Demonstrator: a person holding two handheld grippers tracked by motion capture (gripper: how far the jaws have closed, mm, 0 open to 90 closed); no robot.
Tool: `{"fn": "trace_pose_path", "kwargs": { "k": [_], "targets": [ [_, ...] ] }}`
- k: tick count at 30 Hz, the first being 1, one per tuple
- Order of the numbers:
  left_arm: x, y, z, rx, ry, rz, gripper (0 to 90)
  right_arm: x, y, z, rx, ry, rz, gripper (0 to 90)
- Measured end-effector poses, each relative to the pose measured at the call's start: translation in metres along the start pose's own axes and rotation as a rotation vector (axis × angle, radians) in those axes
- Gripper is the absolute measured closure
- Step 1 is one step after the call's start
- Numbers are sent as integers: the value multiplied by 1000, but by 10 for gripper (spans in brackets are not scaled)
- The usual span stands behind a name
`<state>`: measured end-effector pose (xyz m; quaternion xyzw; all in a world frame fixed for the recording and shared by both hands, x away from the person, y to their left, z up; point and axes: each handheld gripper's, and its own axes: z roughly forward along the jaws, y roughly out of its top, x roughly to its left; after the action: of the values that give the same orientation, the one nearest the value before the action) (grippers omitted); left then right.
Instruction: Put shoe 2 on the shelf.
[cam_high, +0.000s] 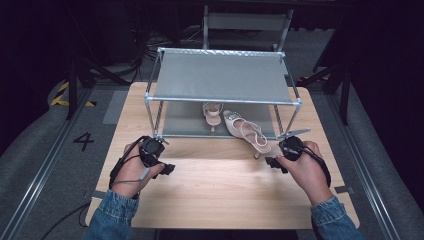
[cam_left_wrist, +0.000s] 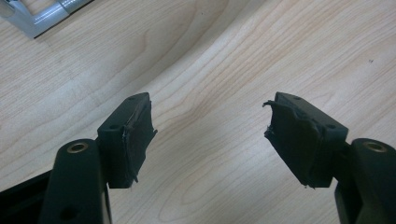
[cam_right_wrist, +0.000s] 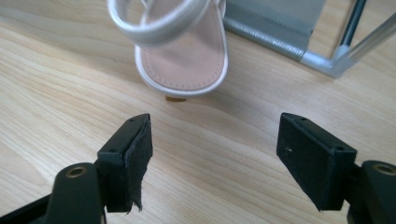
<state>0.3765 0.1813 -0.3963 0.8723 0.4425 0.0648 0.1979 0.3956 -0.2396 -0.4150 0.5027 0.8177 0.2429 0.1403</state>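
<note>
Nearest the person, both grippers hover over the wooden table (cam_high: 220, 195) in front of the shoe rack (cam_high: 222, 80): the left gripper (cam_high: 167, 169) spread and empty, the right gripper (cam_high: 271, 162) spread too (nothing between its jaws). Just beyond it, a pale heeled sandal (cam_high: 247, 132) lies half out of the rack's lower shelf, its mate (cam_high: 212, 115) farther inside.

The pale pink high-heeled sandal with white straps (cam_high: 247, 132) nearest my right hand lies half out of the rack's lower tier, its toe with a jewelled trim under the shelf and its heel end out on the wooden table. In the right gripper view its heel end (cam_right_wrist: 184, 56) shows a pink insole, stitched white edge and looping ankle strap.
</note>
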Motion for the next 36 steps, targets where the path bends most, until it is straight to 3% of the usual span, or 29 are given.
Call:
{"fn": "trace_pose_path", "kwargs": {
  "k": [4, 9, 19, 21, 24, 27, 30, 36],
  "targets": [
    [1, -1, 0, -1, -1, -3, 306, -1, -3, 10, 14, 9, -7, 299],
    [2, -2, 0, 1, 1, -7, 306, -2, -3, 24, 42, 17, -58, 425],
    [2, -4, 0, 5, 1, -13, 306, 2, 4, 43, -18, 84, -98, 517],
    [2, -4, 0, 3, 1, -16, 306, 4, 7, 47, -58, 106, -99, 588],
    [3, -5, 0, 4, 1, -17, 311, 6, 10, 46, -58, 89, -117, 669],
    [4, -5, 0, 0, 3, -17, 310, 11, 18, 38, -89, 111, -79, 746],
    [3, -5, -1, 4, 2, -25, 310, 15, 24, 35, -94, 99, -87, 756],
    [4, -6, -2, -2, 4, -14, 310, 28, 35, 38, -84, 127, -72, 766]
  ]
}}
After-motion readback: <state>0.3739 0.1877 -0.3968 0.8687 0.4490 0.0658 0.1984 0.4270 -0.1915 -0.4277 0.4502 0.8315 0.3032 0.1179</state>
